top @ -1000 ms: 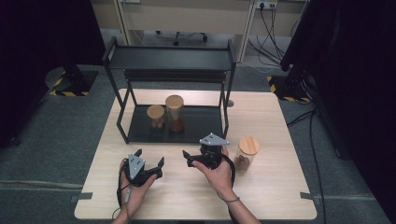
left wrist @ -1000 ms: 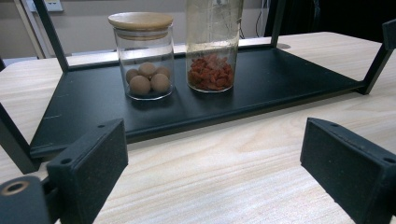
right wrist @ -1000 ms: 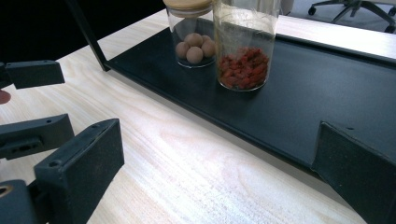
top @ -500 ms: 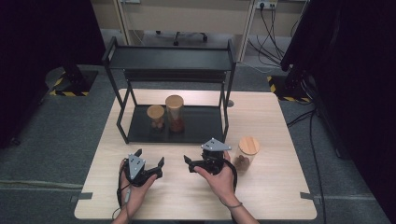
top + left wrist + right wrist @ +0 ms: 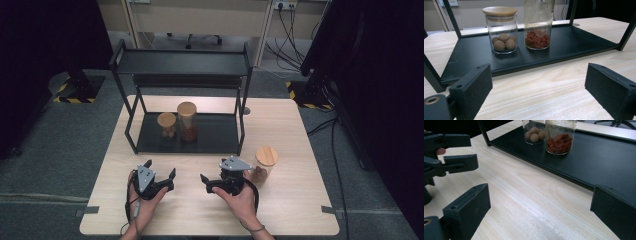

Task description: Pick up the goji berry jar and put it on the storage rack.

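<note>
Pale wood tabletop (image 5: 300,130) on grey carpet, dark curtains on both sides, wall sockets and cables behind. A black two-tier rack (image 5: 182,62) stands at the far half; its lower shelf carries a short jar of brown balls (image 5: 167,125) and, just beside it, a taller jar of red pieces (image 5: 187,121), both with wooden lids. A third lidded jar (image 5: 263,164) stands on the tabletop outside the rack, just beside the right tool (image 5: 216,179). Right tool: jaws spread wide, holding nothing, angled toward the left tool (image 5: 161,171). Left tool: jaws wide apart, empty, facing the rack shelf. Both sit low over the near tabletop.
</note>
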A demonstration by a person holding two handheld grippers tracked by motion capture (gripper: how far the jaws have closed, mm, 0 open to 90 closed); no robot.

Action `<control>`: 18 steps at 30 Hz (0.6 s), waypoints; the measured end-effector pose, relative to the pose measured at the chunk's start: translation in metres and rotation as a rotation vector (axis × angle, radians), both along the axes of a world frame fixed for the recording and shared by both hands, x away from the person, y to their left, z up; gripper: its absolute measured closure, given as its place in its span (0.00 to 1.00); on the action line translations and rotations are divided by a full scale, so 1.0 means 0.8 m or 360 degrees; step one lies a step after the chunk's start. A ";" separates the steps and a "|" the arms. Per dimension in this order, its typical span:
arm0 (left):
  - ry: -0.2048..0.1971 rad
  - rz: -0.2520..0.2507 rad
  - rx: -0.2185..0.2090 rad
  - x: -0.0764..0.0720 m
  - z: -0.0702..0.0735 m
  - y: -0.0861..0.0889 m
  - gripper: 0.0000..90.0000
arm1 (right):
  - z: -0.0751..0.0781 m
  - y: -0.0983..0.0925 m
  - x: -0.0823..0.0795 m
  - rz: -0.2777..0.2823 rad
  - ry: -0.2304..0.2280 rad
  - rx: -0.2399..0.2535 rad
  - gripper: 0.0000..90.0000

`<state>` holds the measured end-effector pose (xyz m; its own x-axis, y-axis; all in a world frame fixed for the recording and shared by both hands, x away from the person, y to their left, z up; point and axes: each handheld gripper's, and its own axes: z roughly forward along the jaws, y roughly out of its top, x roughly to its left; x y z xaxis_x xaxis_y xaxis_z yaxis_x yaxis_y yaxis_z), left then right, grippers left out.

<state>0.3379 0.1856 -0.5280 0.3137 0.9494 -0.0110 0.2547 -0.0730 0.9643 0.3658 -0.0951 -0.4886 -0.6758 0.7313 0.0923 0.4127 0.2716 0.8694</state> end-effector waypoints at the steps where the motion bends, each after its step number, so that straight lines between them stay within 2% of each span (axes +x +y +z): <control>1: -0.0001 0.0000 0.0000 0.000 0.000 0.000 0.08 | 0.000 -0.001 -0.002 -0.0001 0.0000 0.0002 0.03; 18: -0.0003 0.0003 -0.0002 0.000 0.000 0.000 0.08 | -0.005 -0.025 -0.033 0.0021 0.0012 0.0014 0.03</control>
<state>0.3377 0.1858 -0.5280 0.3122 0.9499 -0.0117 0.2530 -0.0713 0.9649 0.3391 -0.1155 -0.4929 -0.6844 0.7217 0.1036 0.4158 0.2696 0.8686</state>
